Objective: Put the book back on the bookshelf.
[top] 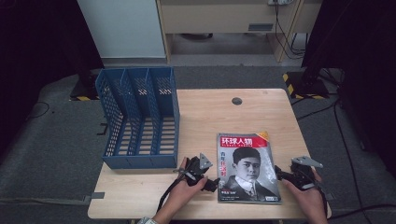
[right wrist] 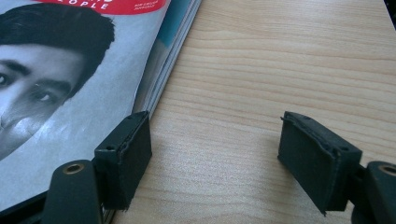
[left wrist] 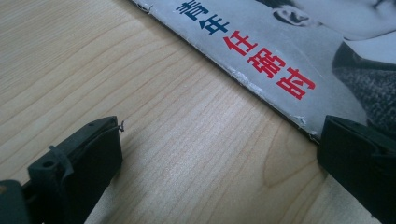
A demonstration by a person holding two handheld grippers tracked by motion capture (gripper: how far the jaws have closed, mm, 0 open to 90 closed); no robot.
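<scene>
A magazine [top: 247,168] with a portrait cover and a red title band lies flat on the wooden table [top: 210,116], near its front right. My left gripper [top: 214,183] rests low at the magazine's left edge, open. In the left gripper view the jaws of my left gripper [left wrist: 219,154] stand wide over bare wood, the right one at the edge of the magazine [left wrist: 289,42]. My right gripper [top: 280,173] sits at the magazine's right edge, open. In the right gripper view my right gripper [right wrist: 215,149] has one jaw on the magazine [right wrist: 70,84] and one over wood.
A blue file rack [top: 140,116] with three slots stands on the table's left half, open toward the front. A round cable hole [top: 236,101] is at the back of the table. Cables and stand feet lie on the grey floor around it.
</scene>
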